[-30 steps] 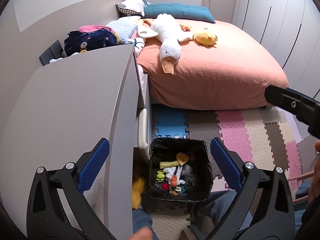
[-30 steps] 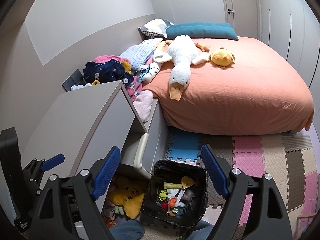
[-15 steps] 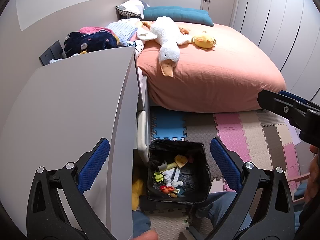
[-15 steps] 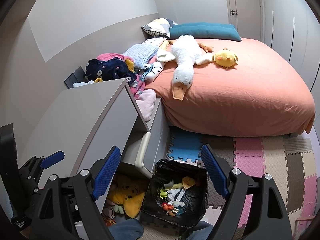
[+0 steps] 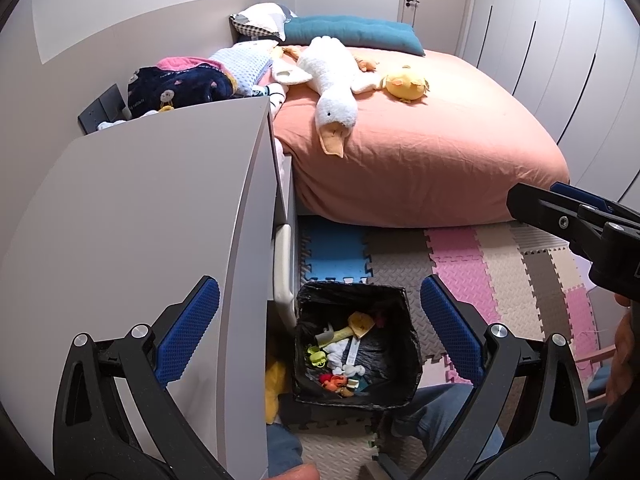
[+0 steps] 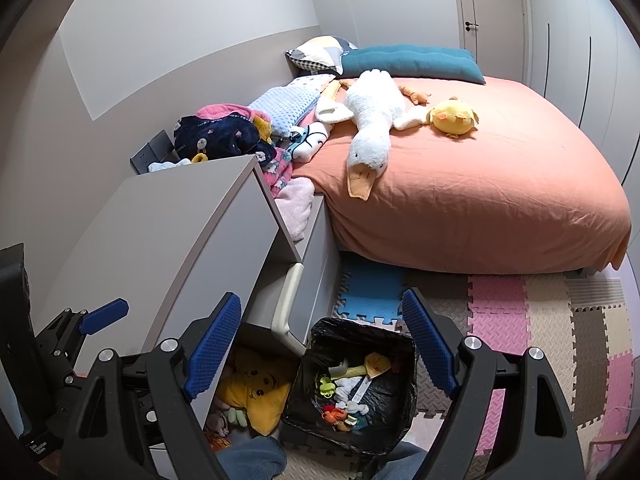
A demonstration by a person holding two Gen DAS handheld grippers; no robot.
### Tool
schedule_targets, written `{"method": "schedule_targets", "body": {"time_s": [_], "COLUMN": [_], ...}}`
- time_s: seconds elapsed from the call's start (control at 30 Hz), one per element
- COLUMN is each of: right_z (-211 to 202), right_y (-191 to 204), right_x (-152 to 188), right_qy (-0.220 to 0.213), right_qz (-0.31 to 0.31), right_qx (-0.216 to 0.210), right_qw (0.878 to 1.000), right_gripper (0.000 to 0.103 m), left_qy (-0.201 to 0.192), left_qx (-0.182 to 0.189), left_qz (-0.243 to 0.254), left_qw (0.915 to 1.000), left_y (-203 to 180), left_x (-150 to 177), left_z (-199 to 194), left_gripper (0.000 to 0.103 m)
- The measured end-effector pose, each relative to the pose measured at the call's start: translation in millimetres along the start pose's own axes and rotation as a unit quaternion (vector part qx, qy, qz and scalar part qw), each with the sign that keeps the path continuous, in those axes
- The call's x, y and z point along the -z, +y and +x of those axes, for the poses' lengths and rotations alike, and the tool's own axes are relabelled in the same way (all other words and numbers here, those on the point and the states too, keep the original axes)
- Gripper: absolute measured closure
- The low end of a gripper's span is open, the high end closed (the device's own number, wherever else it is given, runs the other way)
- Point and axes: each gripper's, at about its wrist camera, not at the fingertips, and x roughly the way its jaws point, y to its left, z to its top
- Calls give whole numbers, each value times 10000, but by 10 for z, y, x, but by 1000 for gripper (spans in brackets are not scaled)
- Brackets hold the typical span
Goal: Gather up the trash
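Observation:
A square bin [image 5: 394, 296] lined with a black bag [image 6: 402, 340] stands on the floor beside a grey cabinet. Several small bits of trash [image 5: 340, 354] lie in the bin, among them a yellow wrapper, white scraps and something orange; the same trash [image 6: 350, 384] shows in the right wrist view. My left gripper [image 5: 320, 334] hangs above the bin, open, with nothing between its blue pads. Also above the bin, my right gripper [image 6: 322, 348] is held open and empty. The right gripper [image 5: 576, 224] enters the left view from the right edge, and the left gripper [image 6: 76, 328] shows at the right view's lower left.
A grey cabinet [image 5: 152, 216] fills the left, with an open lower drawer [image 6: 256, 392] holding yellow plush toys. A bed [image 6: 480, 184] with a salmon cover carries a white goose plush [image 6: 370, 128] and a yellow chick plush [image 6: 454, 118]. Coloured foam mats [image 5: 460, 256] cover the floor. A person's legs [image 5: 436, 408] sit by the bin.
Both views have shifted slightly, so the bed and bin sit a little lower in frame than a second ago. In the left view the right gripper sits higher and further left. Both grippers stay open.

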Motion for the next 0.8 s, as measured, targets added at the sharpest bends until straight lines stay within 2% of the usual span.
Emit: {"method": "schedule_targets", "body": {"time_s": [0.8], "right_z": [3], "right_y": [48], "right_x": [-2], "right_qy": [10], "right_qz": [-7], "right_qx": [-2], "right_qw": [10000], "right_gripper": [20], "left_qy": [-8], "left_qx": [29], "left_qz": [41], "left_qw": [10000], "left_y": [25], "left_x": [-27], "left_z": [-28], "left_gripper": [6]}}
